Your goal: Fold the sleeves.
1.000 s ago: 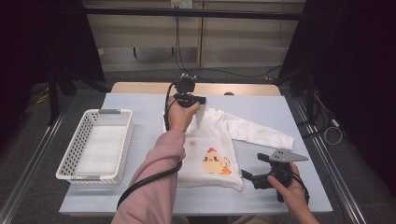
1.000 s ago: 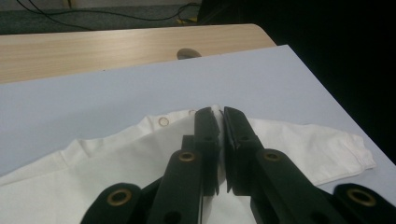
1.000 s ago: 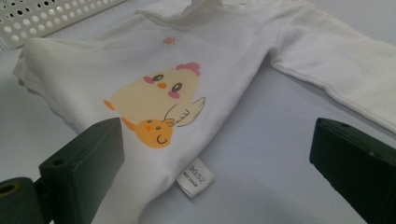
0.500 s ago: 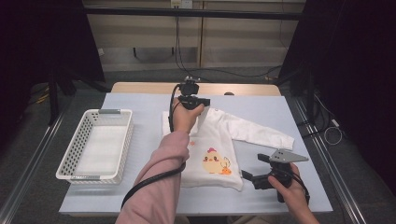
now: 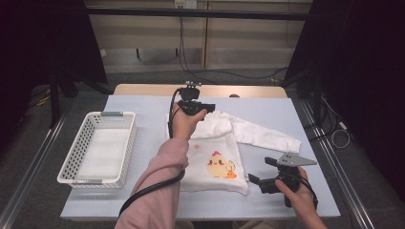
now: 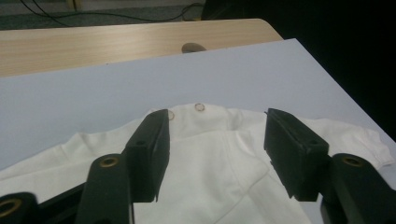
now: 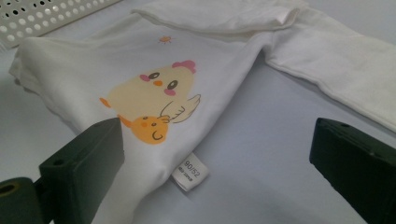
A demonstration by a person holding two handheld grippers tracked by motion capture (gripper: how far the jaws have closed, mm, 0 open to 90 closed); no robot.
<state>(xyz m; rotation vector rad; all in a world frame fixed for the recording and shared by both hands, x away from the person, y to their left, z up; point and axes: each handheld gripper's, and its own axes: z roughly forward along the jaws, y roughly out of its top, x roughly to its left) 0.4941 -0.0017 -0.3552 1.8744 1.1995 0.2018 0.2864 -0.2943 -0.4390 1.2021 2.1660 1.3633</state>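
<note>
Now mid-fold on white shirt [image 5: 217, 157]: L gripper [image 6: 212, 140] jaws just opened, off the collar, R gripper [image 7: 210, 186] jaws apart, empty; next, probably grab the outstretched sleeve [image 5: 267, 136].

White perforated plastic basket [image 5: 98, 149] sits at the counter's [image 5: 143, 107] left edge, toward the near corner. Wooden strip [image 5: 143, 89] runs along the far edge. Cables [image 5: 191, 71] trail on the floor beyond.
</note>
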